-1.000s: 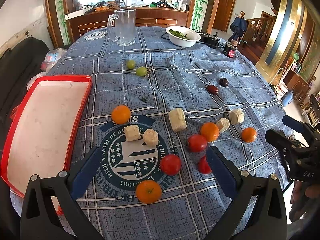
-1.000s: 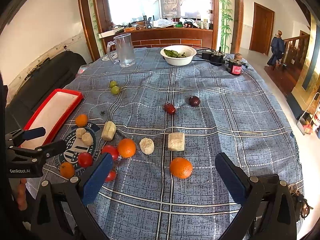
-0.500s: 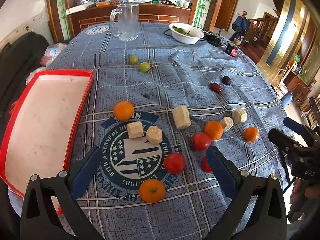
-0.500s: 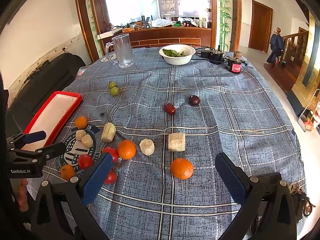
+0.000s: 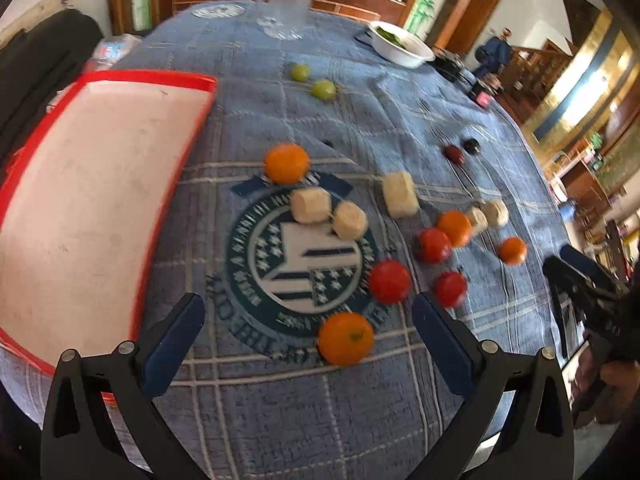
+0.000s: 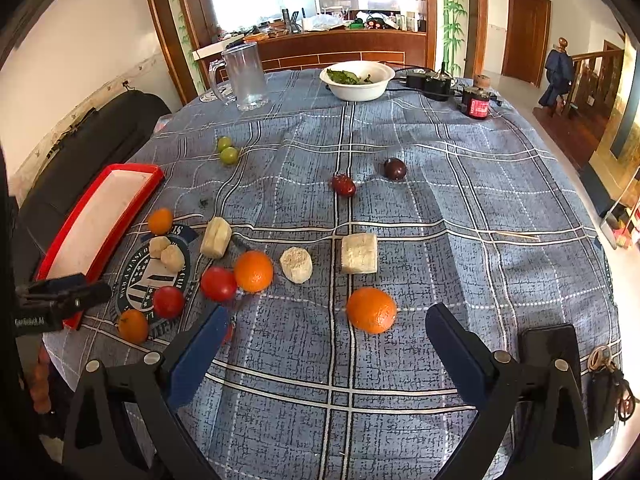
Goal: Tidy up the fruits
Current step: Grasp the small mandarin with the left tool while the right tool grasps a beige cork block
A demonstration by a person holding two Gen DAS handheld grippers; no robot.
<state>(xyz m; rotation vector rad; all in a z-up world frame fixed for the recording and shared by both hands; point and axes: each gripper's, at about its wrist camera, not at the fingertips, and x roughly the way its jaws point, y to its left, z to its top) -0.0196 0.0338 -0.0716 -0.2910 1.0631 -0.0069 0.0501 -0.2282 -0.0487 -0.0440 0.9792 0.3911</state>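
Four oranges [image 6: 371, 309], three tomatoes [image 6: 218, 283], five pale cut chunks [image 6: 359, 253], two green fruits [image 6: 229, 156], two dark red fruits [image 6: 395, 168], one tray [image 6: 136, 169], one bowl [image 6: 357, 88], one glass mug [image 6: 244, 76].

Oranges [image 6: 371, 309], red tomatoes [image 6: 218, 283], green grapes [image 6: 229, 156] scattered on cloth, red tray [image 6: 104, 216] beside

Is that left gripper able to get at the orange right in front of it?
Probably yes. The left gripper is open and holds nothing, and the orange lies just ahead between its fingers, on bare cloth. The nearest tomato sits beyond it, not touching, so nothing seems to block a grab.
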